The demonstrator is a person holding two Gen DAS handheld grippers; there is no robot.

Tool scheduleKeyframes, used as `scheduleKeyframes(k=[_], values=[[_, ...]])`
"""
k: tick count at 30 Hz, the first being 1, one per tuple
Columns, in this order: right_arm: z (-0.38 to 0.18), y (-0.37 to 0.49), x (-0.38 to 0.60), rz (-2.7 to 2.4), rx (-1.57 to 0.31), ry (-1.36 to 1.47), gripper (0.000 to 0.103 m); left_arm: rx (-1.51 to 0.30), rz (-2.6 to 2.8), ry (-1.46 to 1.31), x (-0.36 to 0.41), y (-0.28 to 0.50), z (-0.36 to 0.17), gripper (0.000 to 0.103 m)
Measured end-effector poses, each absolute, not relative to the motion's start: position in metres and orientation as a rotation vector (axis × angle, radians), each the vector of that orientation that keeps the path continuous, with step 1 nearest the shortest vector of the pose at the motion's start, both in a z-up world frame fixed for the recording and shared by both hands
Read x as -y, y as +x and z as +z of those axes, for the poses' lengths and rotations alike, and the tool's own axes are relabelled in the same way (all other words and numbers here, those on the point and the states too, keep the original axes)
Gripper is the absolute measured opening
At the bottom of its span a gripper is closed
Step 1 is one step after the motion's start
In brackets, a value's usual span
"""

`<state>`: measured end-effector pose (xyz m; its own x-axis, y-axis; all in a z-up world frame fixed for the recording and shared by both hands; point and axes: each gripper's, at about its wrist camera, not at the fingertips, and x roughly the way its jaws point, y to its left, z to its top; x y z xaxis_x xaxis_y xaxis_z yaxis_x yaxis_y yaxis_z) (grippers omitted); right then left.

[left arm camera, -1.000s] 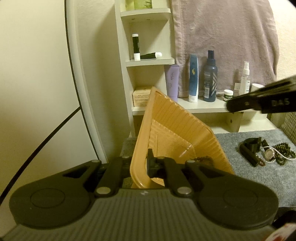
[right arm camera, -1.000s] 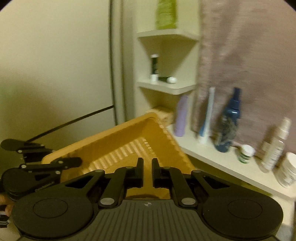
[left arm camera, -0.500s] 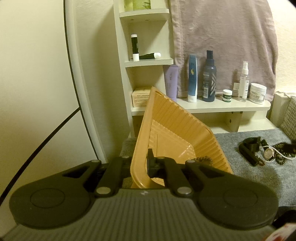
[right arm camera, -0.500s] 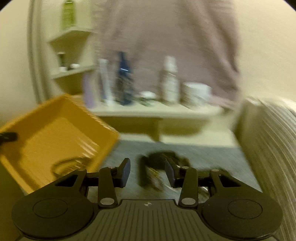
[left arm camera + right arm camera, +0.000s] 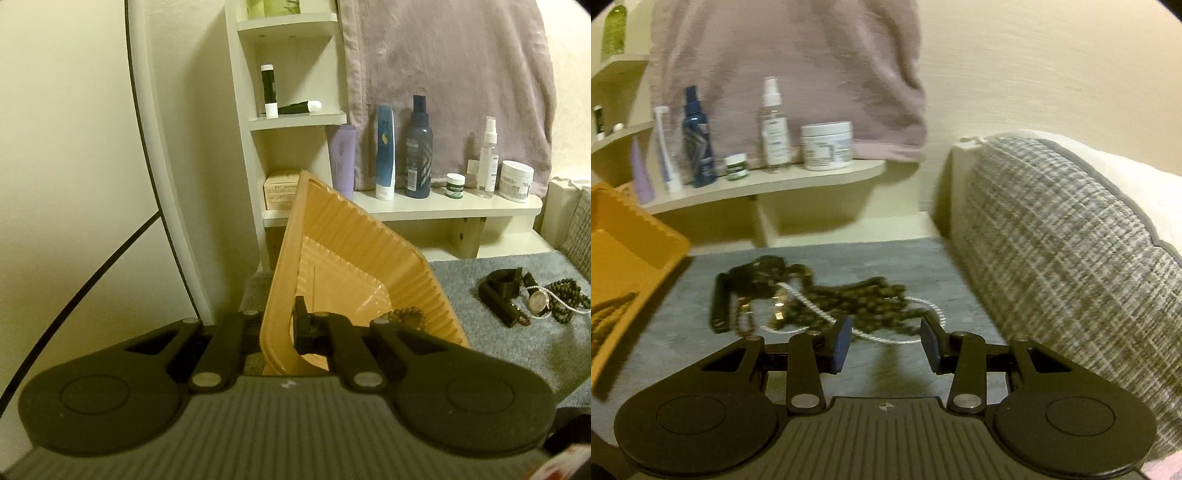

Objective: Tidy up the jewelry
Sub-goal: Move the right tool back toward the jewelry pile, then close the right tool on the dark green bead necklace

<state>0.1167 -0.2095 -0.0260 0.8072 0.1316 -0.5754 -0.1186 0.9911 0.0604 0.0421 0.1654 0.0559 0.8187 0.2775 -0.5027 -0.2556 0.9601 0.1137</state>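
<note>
My left gripper point(image 5: 280, 325) is shut on the near rim of an orange ribbed tray point(image 5: 354, 258) and holds it tilted up. A dark beaded bracelet point(image 5: 404, 315) lies in the tray's low corner. On the grey mat, a jewelry pile point(image 5: 532, 301) sits to the right: a black strap, a gold watch, dark beads, a white cord. In the right wrist view my right gripper point(image 5: 884, 341) is open, just in front of the pile point(image 5: 820, 295), with the dark bead strand and white cord point(image 5: 923, 306) between the fingertips. The tray's corner point(image 5: 631, 251) shows at left.
A cream shelf point(image 5: 443, 208) behind the mat carries bottles, tubes and jars point(image 5: 417, 147), also seen in the right wrist view point(image 5: 772, 125). A mauve towel point(image 5: 443, 74) hangs above. A grey woven cushion point(image 5: 1071, 240) borders the mat on the right. A corner shelf unit point(image 5: 291, 118) stands left.
My right gripper has swung right from over the tray to the jewelry pile and opened wide. The left gripper and tilted tray have stayed put.
</note>
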Motion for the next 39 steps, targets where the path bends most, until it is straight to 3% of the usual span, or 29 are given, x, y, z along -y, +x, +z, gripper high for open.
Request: scheduleKeyframes(k=[18,23,39], values=[[-0.045,0.161,0.197,0.249,-0.669,-0.161,0.041,-0.549,0.285,0.050,-0.165,0.042,0.056,0.005],[-0.056,0.166,0.190,0.288,-0.699,-0.283,0.027,-0.551,0.286,0.045,-0.165,0.042,0.057,0.005],[-0.057,0.165,0.194,0.384,-0.695,-0.576,0.026,-0.551,0.285,0.050,-0.166,0.043,0.056,0.005]])
